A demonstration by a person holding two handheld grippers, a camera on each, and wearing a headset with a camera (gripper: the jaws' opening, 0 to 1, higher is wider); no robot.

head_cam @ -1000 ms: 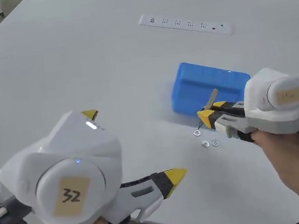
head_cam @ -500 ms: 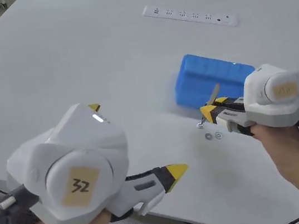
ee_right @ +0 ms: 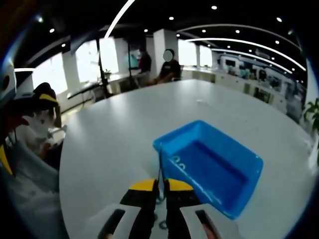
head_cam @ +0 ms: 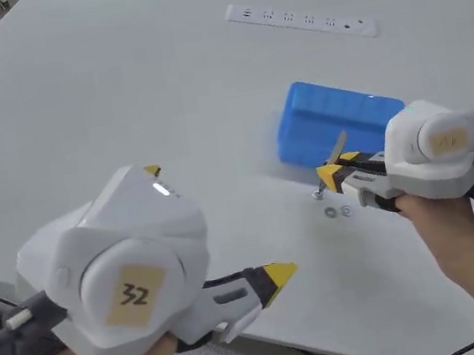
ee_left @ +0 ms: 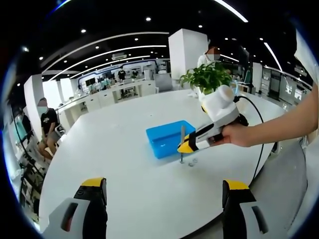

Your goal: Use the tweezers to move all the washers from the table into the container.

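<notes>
Right gripper [head_cam: 333, 177] scarcely moved, tweezers [head_cam: 337, 147] beside container [head_cam: 335, 114], washers [head_cam: 330, 212] near, power strip [head_cam: 301, 20] beyond

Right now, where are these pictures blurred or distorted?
Head view: the blue plastic container has a smeared left edge. Left gripper view: fisheye bows the white table's edge. Right gripper view: the thin metal tweezers near the lens look soft.

The right gripper [head_cam: 331, 177], held in a hand [head_cam: 441, 232], pinches the tweezers [head_cam: 337, 146] beside the blue container [head_cam: 335, 118]; their tips point down at the table [head_cam: 118, 97]. 2 washers [head_cam: 330, 212] lie just below. The left gripper [head_cam: 215, 221] hangs in the foreground, jaws spread. A power strip [head_cam: 301, 20] lies beyond.
</notes>
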